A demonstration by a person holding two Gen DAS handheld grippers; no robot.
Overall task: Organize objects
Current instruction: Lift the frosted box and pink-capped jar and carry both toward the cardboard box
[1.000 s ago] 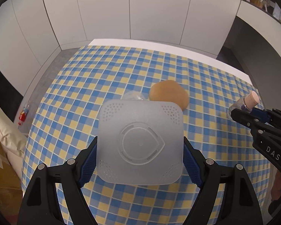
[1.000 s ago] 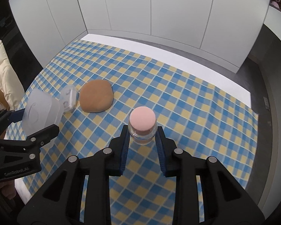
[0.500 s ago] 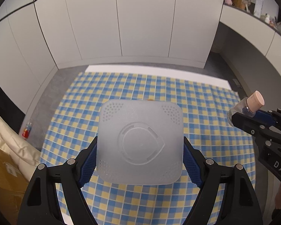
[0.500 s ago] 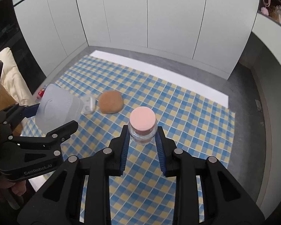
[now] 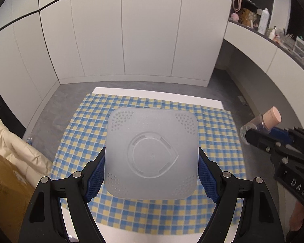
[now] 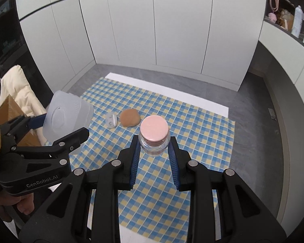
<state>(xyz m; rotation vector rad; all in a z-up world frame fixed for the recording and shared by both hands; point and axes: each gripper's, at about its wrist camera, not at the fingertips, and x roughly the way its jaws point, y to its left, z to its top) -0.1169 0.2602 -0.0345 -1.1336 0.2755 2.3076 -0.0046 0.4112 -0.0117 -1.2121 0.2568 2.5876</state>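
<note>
My left gripper (image 5: pixel 151 158) is shut on a frosted white square container (image 5: pixel 152 154), held high above the table with its underside facing the camera. The same container (image 6: pixel 66 113) shows at the left of the right wrist view. My right gripper (image 6: pixel 154 145) is shut on a small clear glass jar with a pink lid (image 6: pixel 154 135), also lifted well off the table; this jar (image 5: pixel 261 123) appears at the right edge of the left wrist view. Far below on the checked cloth lie a brown rounded pad (image 6: pixel 130 117) and a small clear lid-like piece (image 6: pixel 111 119).
A blue, yellow and white checked cloth (image 6: pixel 192 133) covers a white table (image 6: pixel 164 90) on a grey floor. White cabinet doors stand behind. A cream cushion and cardboard box (image 5: pixel 8 174) sit at the left. A shelf with bottles (image 5: pixel 263 22) runs along the right.
Both grippers have risen well above the table, each keeping its object. The cloth and the brown pad look smaller and farther; the container now hides the pad in the left wrist view.
</note>
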